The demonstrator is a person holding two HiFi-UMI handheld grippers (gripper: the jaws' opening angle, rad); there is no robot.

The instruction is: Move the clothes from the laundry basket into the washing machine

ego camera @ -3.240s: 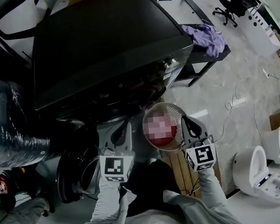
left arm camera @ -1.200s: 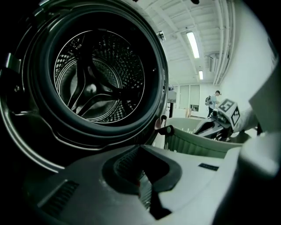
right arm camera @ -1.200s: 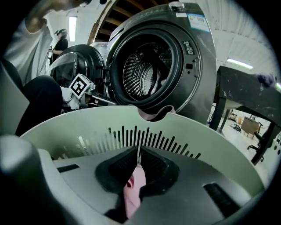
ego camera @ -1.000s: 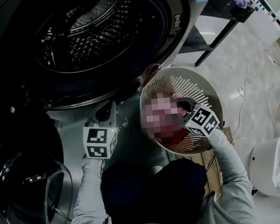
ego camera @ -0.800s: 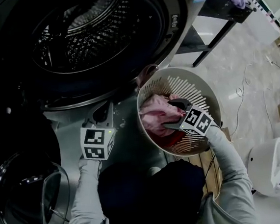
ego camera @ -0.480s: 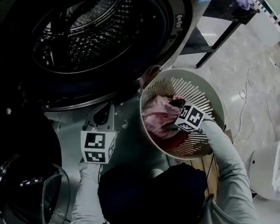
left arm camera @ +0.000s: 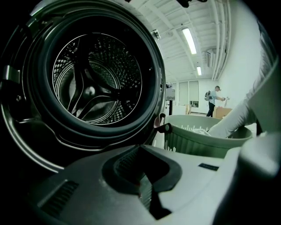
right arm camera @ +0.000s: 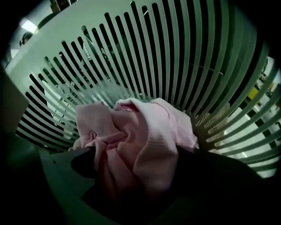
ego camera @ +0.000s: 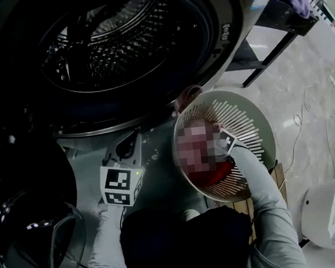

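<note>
Picking up: the right hand-held gripper [right arm camera: 136,176], jaws just spread wide about the pink garment [right arm camera: 145,136] in the laundry basket [ego camera: 246,123], should next clamp it; the left hand-held gripper [ego camera: 131,141], closed and empty, hovers by the washing machine [ego camera: 117,41].

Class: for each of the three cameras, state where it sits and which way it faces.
Head view: on the person's head, facing steeply down at drum, basket; shows both sleeves, left claw.
Left gripper view: on the left claw, facing into the drum; shows its shut jaws.
Right gripper view: on the right claw, facing down at pink cloth in the basket; its jaws, just opening, flank it.
Shared: all show the basket; head and left, the drum.
</note>
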